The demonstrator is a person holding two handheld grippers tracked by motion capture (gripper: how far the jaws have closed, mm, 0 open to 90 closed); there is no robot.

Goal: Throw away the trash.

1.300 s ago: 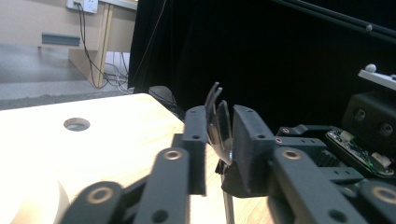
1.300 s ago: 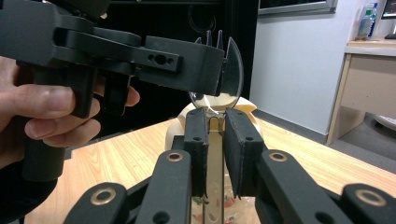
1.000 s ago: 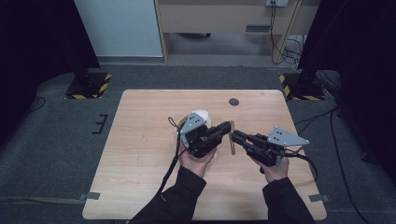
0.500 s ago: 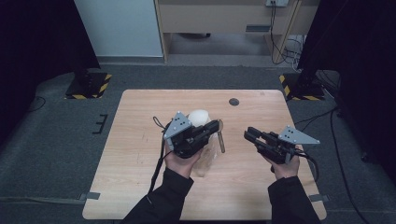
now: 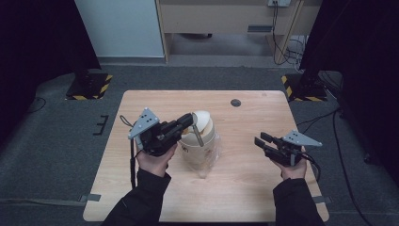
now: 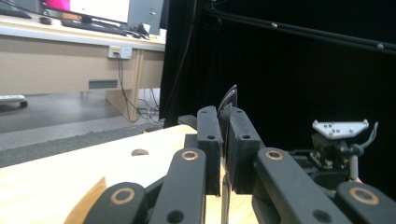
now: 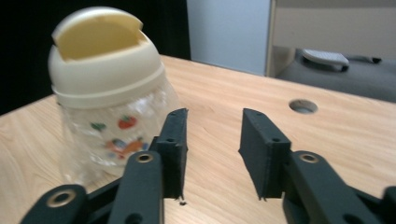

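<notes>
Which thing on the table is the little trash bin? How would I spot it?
Find the wooden table. Near its middle stands the small bin, next to the left gripper. It has a cream dome lid with a swing flap and a clear body printed with fruit pictures.

A light wooden table (image 5: 244, 188) with rounded corners stands on grey carpet. A small bin (image 5: 200, 141) with a cream domed lid and a clear plastic liner stands on it, a little left of the middle. A round hole (image 5: 235, 102) sits near the far edge, right of centre.
</notes>
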